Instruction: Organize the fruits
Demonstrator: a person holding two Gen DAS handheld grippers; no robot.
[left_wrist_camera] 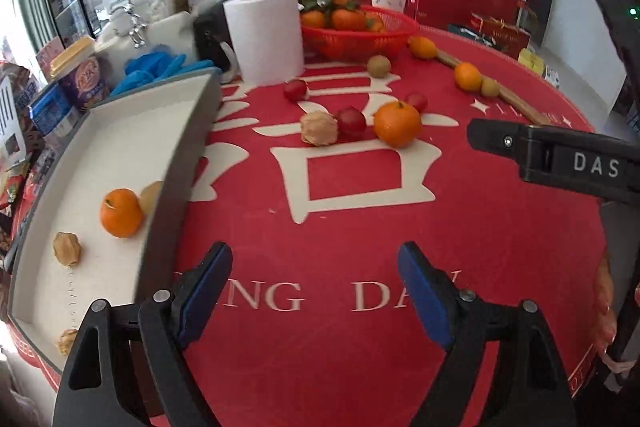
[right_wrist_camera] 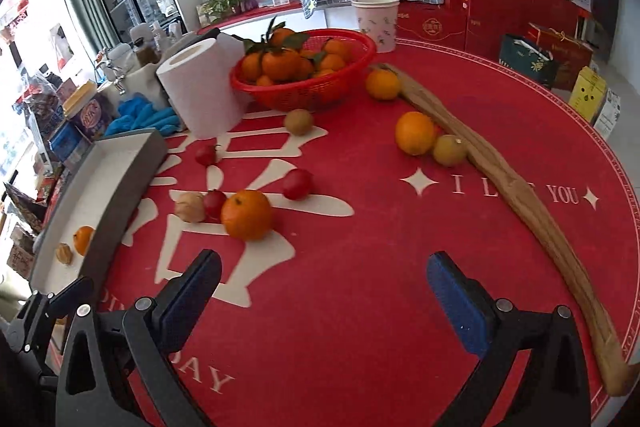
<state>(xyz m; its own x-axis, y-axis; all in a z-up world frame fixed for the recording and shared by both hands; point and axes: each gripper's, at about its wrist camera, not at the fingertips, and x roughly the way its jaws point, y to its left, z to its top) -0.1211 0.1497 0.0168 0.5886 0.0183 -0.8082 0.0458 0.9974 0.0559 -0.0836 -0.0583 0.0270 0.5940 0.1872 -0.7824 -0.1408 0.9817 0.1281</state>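
Fruits scattered over red surface (right_wrist_camera: 360, 307); nearest cluster: large orange (right_wrist_camera: 247, 214), two red fruits (right_wrist_camera: 215, 203) (right_wrist_camera: 297, 183), papery husked fruit (right_wrist_camera: 190, 207), all touching or just beside one another. Further back: orange (right_wrist_camera: 415, 133) touching green-brown fruit (right_wrist_camera: 449, 149) against wooden stick (right_wrist_camera: 520, 203); kiwi-like fruit (right_wrist_camera: 298, 121) near red basket (right_wrist_camera: 304, 95).

Grey tray (left_wrist_camera: 176, 163) at left, already holding small orange (left_wrist_camera: 121, 213) and husked fruits (left_wrist_camera: 67, 248).

Left tongs (left_wrist_camera: 316, 291) wide open, empty, over bare cloth just right of tray wall. Right tongs (right_wrist_camera: 324, 299) wide open, empty; cluster ahead and slightly left, well short of pads.

Risks judged:
- Round fruit likely to roll if nudged by one pad before closing.
- Tightly packed cluster: neighbour possibly knocked away or pinched along.
- Soft red fruits liable to bruise under hard squeeze.
- Husk possibly crushed.
- Both tongs near: collision possible on shared reach.
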